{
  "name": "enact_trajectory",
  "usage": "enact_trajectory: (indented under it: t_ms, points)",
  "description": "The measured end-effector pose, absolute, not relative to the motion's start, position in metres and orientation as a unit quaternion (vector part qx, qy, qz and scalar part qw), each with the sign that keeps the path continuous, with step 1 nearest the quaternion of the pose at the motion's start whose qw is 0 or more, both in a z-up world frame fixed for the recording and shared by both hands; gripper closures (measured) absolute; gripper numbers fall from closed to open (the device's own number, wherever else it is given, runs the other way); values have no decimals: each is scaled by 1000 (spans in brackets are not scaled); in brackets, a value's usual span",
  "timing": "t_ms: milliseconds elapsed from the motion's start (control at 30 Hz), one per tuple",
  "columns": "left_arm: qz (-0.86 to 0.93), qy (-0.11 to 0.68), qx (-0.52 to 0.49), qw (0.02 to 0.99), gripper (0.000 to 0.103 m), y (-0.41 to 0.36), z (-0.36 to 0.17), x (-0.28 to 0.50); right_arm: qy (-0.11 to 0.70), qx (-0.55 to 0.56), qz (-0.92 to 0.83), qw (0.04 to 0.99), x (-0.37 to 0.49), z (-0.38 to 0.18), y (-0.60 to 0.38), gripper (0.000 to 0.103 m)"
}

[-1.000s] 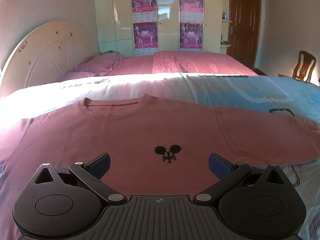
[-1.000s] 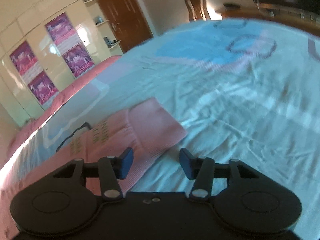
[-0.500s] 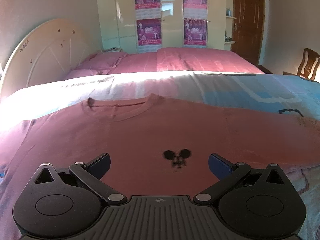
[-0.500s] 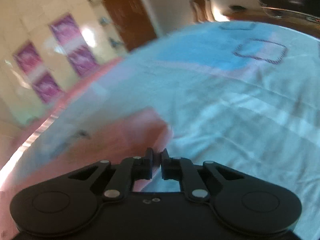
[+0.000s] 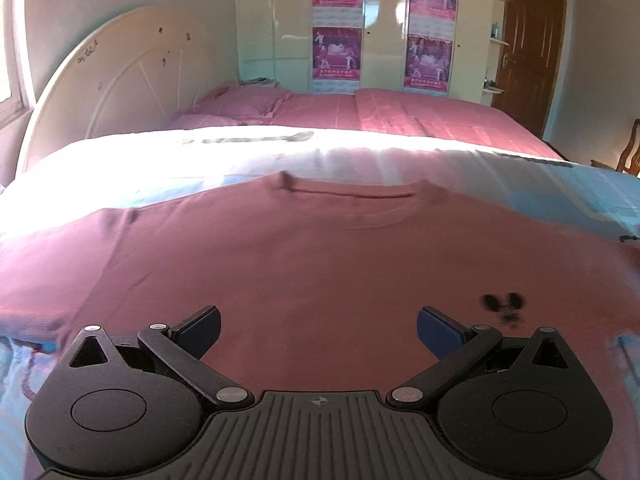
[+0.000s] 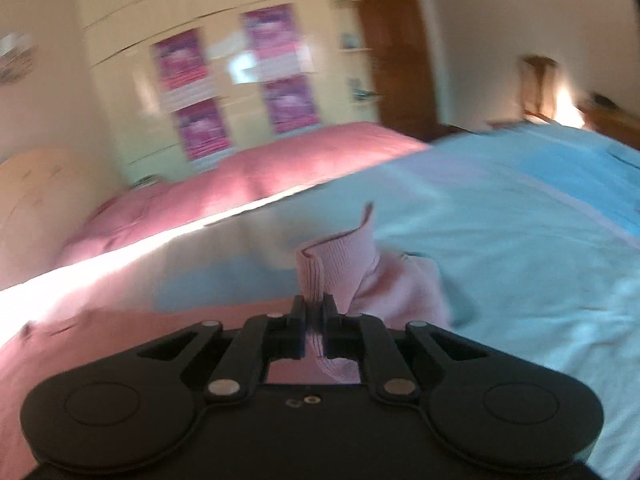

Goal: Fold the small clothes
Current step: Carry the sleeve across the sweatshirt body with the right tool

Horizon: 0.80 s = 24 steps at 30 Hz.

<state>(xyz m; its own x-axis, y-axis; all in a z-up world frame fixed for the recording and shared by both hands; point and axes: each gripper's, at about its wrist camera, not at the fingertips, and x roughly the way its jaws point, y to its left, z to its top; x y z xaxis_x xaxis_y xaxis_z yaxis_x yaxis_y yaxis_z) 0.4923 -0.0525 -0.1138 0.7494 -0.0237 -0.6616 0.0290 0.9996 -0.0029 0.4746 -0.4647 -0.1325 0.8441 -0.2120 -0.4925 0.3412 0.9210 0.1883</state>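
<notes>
While clamping the sleeve [image 6: 340, 256], right gripper [image 6: 314, 312] tilts downward.

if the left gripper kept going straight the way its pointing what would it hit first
Most likely the pink t-shirt lying flat on the bed. The left gripper is open, angled down at the shirt's chest, with nothing between its fingers. Exact depth is hard to judge.

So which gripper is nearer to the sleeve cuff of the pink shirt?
Right. The right gripper has its jaws shut on the sleeve cuff, lifting it. The left gripper hovers open over the pink shirt body, away from that cuff.
</notes>
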Motion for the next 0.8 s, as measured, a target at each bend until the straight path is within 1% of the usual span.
enact_trajectory:
  t_ms: [167,367,467,567,600,667,700,733,767,800]
  points:
    - [-7,352,-3,936,1,11,-119,501,255,96,-74,959,519,-132,-352,96]
    - [-7,351,-24,936,1,75,-124,505,284,29,25,958,554,-148,-218,96]
    - [-4,353,-33,935,1,95,-128,505,296,3,61,953,562,-160,-164,96]
    - [-4,355,-38,934,1,107,-133,507,311,-8,87,947,565,-171,-134,96]
    - [-5,355,-40,934,1,108,-135,508,318,-7,92,944,567,-176,-130,92]
    - [-10,356,-43,933,1,107,-138,510,346,-9,100,933,567,-190,-123,83]
    - [-14,356,-44,933,0,104,-139,513,339,-12,97,936,563,-190,-121,72]
    - [-19,356,-46,933,0,98,-139,515,330,-15,88,940,559,-185,-123,66]
    - [-30,354,-50,933,1,92,-140,519,315,-12,82,946,549,-178,-132,66]
    - [-40,354,-55,933,1,86,-141,523,302,-1,79,950,542,-171,-141,80]
